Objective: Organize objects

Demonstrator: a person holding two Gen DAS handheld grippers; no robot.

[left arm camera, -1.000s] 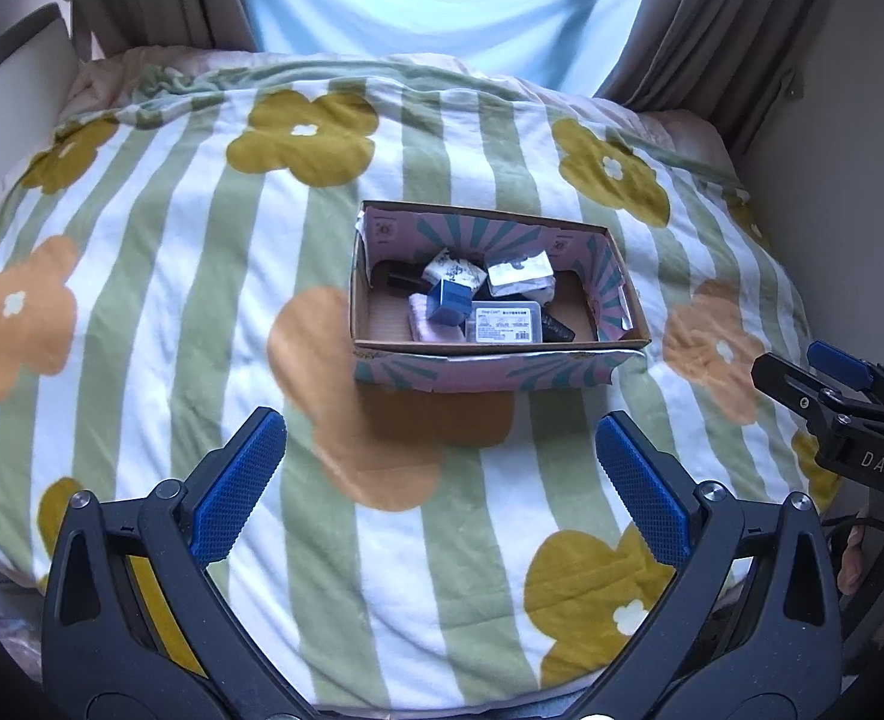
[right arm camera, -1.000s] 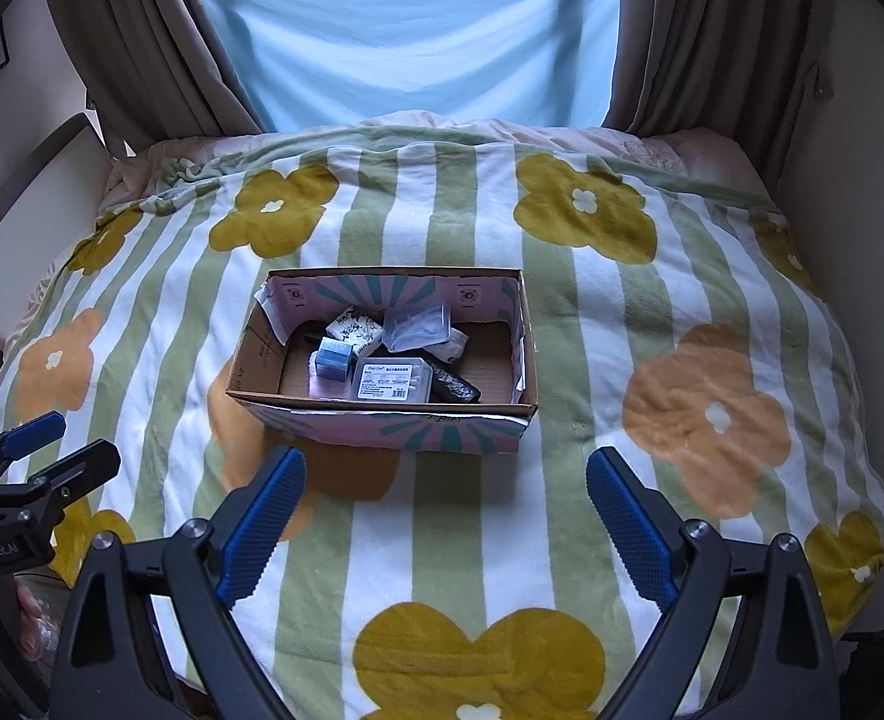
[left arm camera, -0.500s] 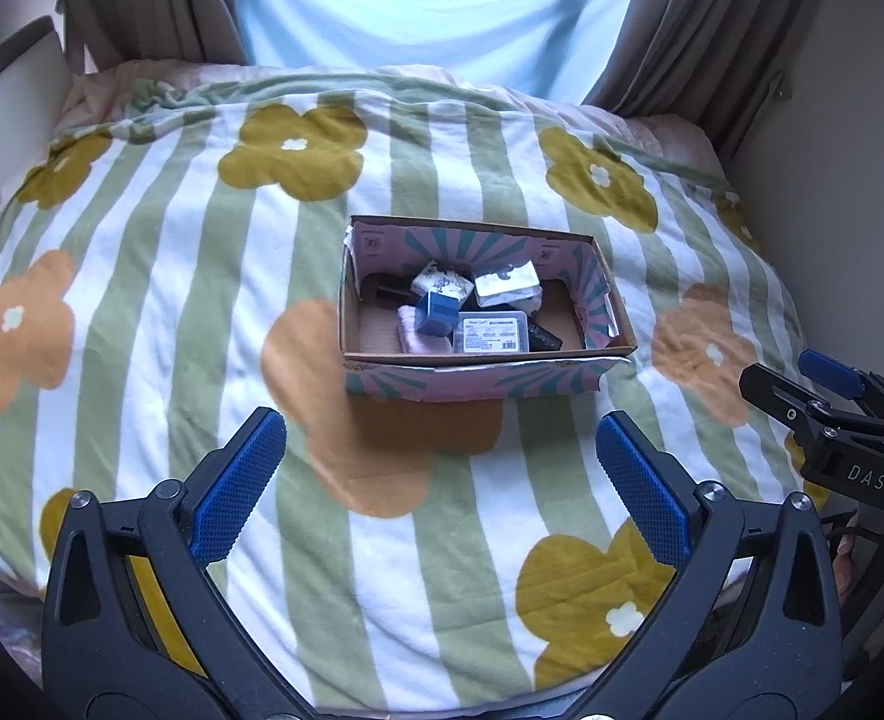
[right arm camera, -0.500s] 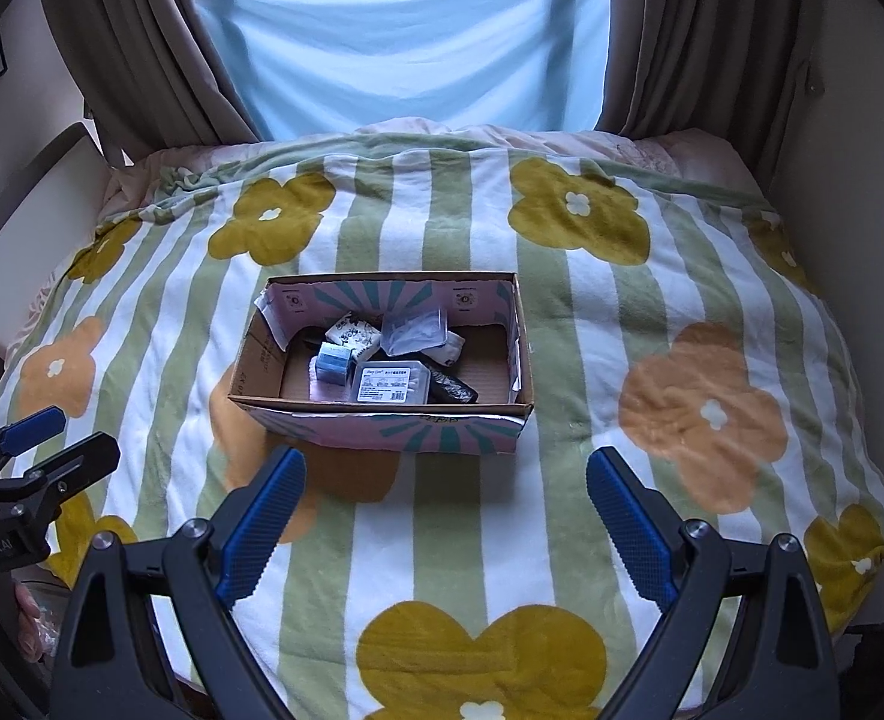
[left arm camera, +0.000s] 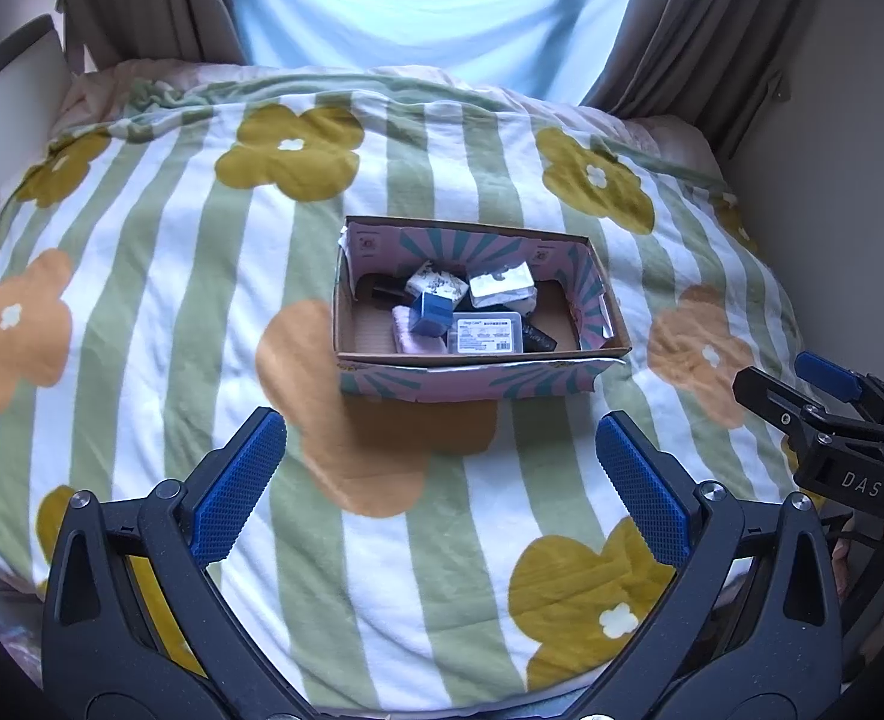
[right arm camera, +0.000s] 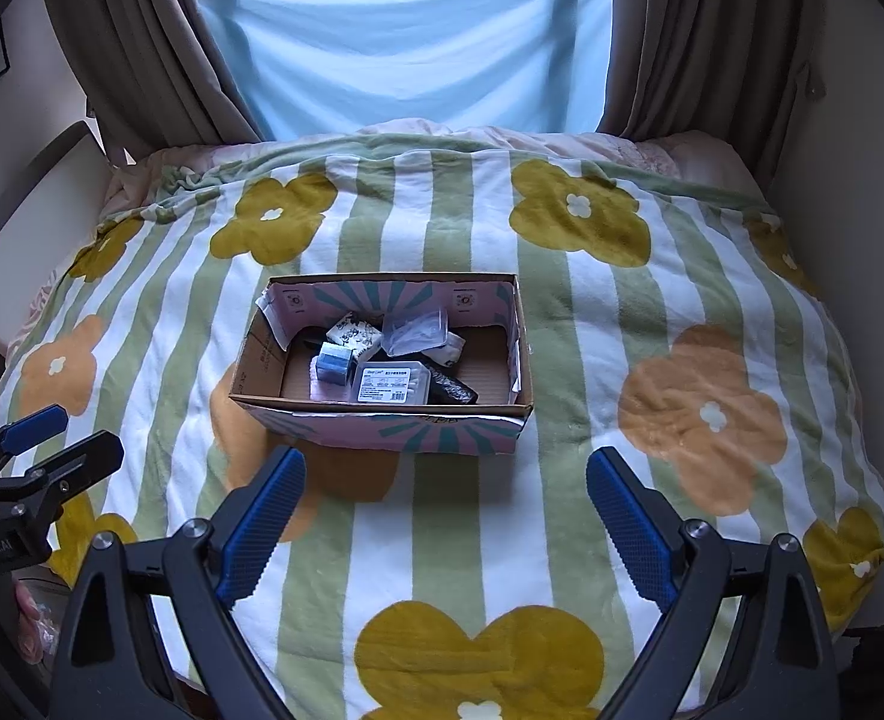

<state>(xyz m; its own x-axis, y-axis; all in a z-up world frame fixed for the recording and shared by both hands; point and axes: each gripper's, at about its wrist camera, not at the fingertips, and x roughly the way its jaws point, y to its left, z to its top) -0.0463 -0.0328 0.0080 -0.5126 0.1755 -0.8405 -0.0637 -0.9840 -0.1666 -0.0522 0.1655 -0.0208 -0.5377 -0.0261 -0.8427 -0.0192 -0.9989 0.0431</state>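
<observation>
A cardboard box (left arm camera: 472,381) with a pink and teal pattern sits in the middle of the bed; it also shows in the right wrist view (right arm camera: 382,429). Inside lie a small blue box (left arm camera: 430,312), a clear labelled case (left arm camera: 486,333), a clear plastic packet (left arm camera: 501,282), a white patterned packet (left arm camera: 436,283) and a black item (left arm camera: 539,337). My left gripper (left arm camera: 442,480) is open and empty, held back from the box over the near part of the bed. My right gripper (right arm camera: 445,513) is open and empty, also short of the box.
The bed carries a green-striped blanket with flowers (left arm camera: 160,276). A blue curtain (right arm camera: 406,42) and brown drapes (right arm camera: 124,42) hang behind it. A wall (left arm camera: 832,180) runs along the right side. A pale headboard panel (right arm camera: 16,222) stands at the left.
Both grippers have drawn slightly back and up from the box, which now looks a little smaller and farther. Both stayed open and empty.
</observation>
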